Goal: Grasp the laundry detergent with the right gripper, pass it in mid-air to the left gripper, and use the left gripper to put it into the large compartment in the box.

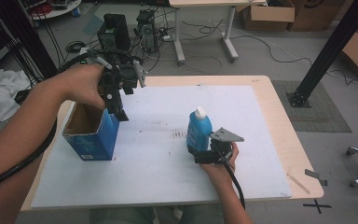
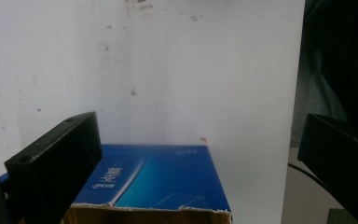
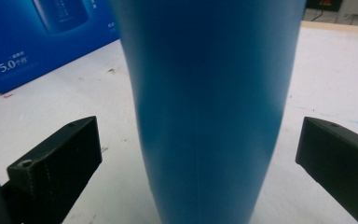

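Both forearms are bare, no sleeves. The left gripper is black with pale grey rods and a plate on top; a thick black cable loops to the lower left of the frame. The right gripper is black, topped by a grey three-cornered plate with small holes, its black cable trailing toward the bottom edge. Each flat jaw carries a small screw hole.

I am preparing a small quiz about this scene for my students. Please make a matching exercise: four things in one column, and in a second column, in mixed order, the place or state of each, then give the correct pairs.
Things:
1. blue bottle
2. blue box
3. left gripper
4. right gripper

Places or states:
A. open on top, brown inside, on the left part of the white mat
B. open, jaws on either side of the bottle's lower part
C. upright, with a white cap
D. open, held above the box's rim

Pairs: 1-C, 2-A, 3-D, 4-B
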Demonstrator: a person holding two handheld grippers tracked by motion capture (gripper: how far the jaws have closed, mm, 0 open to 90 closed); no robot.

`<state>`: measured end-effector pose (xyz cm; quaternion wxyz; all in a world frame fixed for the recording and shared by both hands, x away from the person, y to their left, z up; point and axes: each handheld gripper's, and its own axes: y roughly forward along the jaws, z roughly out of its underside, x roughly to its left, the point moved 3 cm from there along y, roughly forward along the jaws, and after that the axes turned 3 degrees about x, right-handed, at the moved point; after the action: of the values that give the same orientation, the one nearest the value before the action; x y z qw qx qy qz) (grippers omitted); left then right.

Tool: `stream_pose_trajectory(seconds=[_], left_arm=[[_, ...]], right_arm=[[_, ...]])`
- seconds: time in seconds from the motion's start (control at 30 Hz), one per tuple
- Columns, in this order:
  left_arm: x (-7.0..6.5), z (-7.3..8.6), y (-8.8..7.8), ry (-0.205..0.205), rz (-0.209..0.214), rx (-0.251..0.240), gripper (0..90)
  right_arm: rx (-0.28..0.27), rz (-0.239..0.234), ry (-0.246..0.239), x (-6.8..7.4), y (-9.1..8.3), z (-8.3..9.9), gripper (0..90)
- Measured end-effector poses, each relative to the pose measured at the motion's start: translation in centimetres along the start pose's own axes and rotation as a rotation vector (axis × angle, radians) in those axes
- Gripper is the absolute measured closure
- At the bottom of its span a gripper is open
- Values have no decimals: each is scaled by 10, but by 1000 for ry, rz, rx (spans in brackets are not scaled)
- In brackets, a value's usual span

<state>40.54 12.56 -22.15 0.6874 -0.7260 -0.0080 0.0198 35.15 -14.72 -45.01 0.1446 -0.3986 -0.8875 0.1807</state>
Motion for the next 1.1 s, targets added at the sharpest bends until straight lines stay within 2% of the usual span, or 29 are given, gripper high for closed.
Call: stream_pose_trajectory(seconds=[0.07,0.33,0.57,0.93,1.1], left_arm=[[0,1,1,2,2,-3,1],[0,1,0,-2,4,0,1],[2,2,1,-5,5,1,1],[4,1,2,-3,9,3,1],[5,3,3,-7,8,4,1]], right_arm=[[-7,0,2,1,3,-1,0],[-42,52,-1,7,13,-3,0],[-71,99,0,7,14,-1,5],[-83,97,-2,7,14,-4,135],[-84,118,-4,7,15,-5,169]])
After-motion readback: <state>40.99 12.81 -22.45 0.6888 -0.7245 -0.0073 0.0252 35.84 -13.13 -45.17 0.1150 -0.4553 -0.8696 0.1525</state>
